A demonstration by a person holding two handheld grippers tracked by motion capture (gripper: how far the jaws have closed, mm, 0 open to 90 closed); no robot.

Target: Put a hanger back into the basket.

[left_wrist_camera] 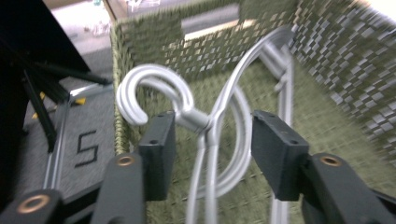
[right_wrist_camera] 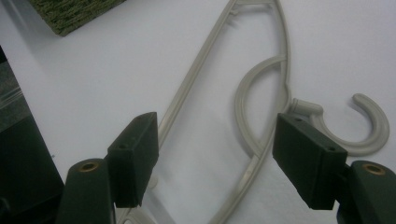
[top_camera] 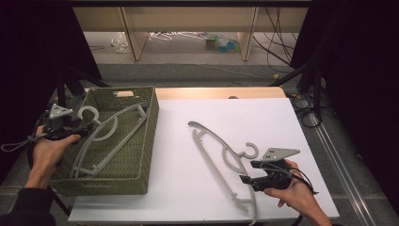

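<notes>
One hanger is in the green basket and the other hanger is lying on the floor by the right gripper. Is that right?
Not quite. The second hanger lies on the white table, not on the floor; the high view shows it there, next to the right gripper. The rest is right: the first hanger is in the green basket.

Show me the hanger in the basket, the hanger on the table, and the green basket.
hanger in the basket (left_wrist_camera: 152,88), left gripper view, on its hook.
hanger on the table (top_camera: 221,150), high view, on its curved shoulder.
green basket (top_camera: 148,136), high view, on its right wall.
</notes>
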